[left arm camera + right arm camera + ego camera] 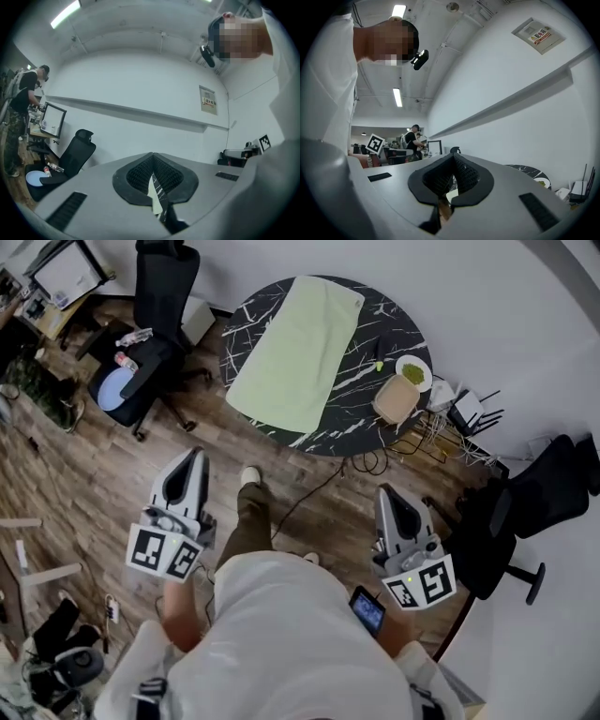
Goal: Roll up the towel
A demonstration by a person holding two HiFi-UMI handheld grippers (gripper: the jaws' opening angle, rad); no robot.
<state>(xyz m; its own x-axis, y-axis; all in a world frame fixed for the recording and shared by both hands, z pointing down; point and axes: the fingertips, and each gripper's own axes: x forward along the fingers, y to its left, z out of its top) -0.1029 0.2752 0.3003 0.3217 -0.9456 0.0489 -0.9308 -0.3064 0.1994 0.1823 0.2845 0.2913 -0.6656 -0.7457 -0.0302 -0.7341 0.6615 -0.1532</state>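
Lying flat and unrolled on the round dark marbled worktop [367, 418], far ahead: pale green towel [295, 352]. Near the body, well short of it: left tool [194, 457] and right tool [385, 493], both closed, gripping nothing.

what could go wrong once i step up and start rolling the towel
1. The towel reaches the near edge of the table; a pull from that end might drag it off.
2. The plate and the tan container sit close to the towel's right side, so the right gripper could knock them.
3. A cable lies on the floor between the person's feet and the table, so it may snag a foot.
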